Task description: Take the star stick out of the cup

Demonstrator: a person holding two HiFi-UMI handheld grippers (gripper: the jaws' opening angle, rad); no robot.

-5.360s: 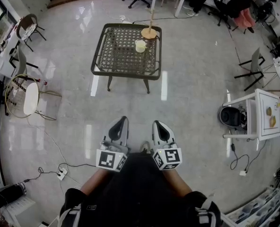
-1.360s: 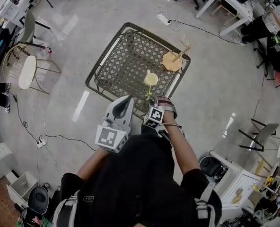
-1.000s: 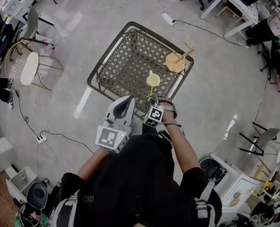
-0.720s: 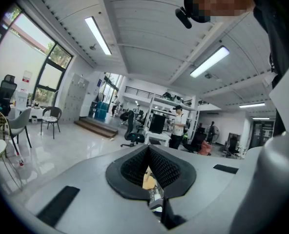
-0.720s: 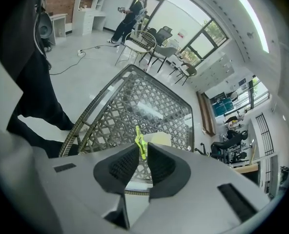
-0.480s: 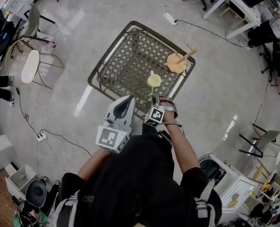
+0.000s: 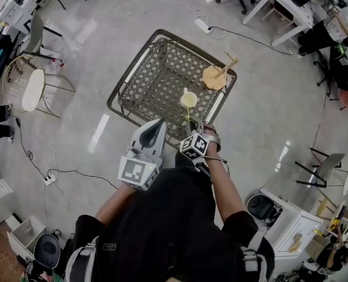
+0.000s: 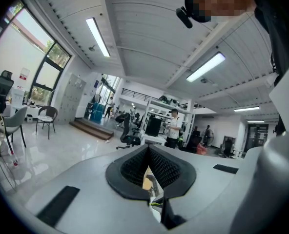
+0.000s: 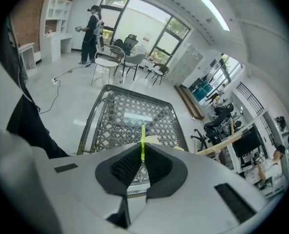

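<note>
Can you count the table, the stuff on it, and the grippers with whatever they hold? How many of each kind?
table: 1
cup: 1
wooden stand: 1
star stick: 1, green, held in the right gripper
grippers: 2, with the left gripper holding nothing
Total: 6

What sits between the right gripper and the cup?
Only the green star stick, clamped in the right gripper and pointing toward the cup, per the head view.
</note>
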